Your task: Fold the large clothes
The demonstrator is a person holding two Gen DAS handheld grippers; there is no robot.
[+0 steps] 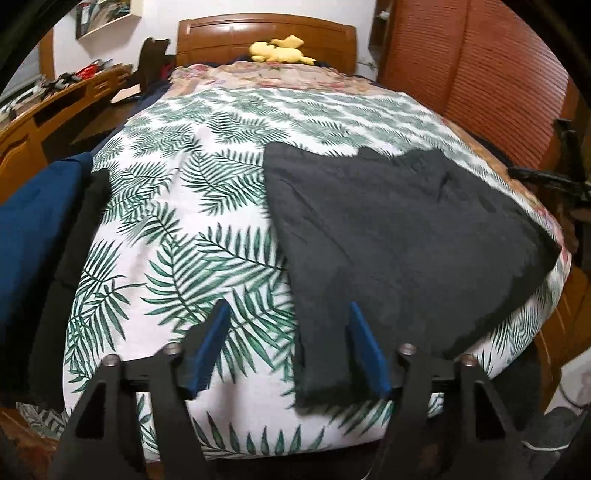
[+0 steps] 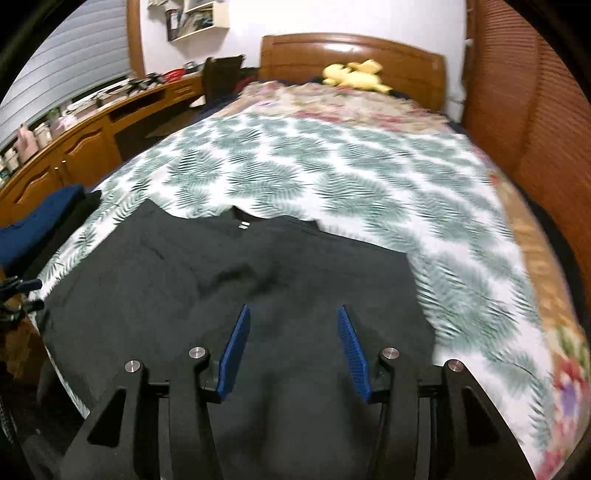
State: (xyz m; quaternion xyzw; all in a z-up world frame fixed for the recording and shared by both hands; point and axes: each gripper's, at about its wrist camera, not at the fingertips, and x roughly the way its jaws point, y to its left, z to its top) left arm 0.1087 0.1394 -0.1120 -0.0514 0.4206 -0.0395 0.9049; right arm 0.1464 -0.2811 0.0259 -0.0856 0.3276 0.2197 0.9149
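Note:
A large black garment lies spread on the bed over a leaf-print cover. In the right wrist view the garment fills the near part of the bed, its neckline with a small label at the far edge. My left gripper is open and empty, above the garment's near left corner at the foot of the bed. My right gripper is open and empty, just above the garment's near edge. The other gripper shows faintly at the far right edge of the left wrist view.
A folded navy cloth and a dark cloth lie at the bed's left edge. A yellow plush toy sits by the wooden headboard. A wooden desk runs along the left, a slatted wardrobe along the right.

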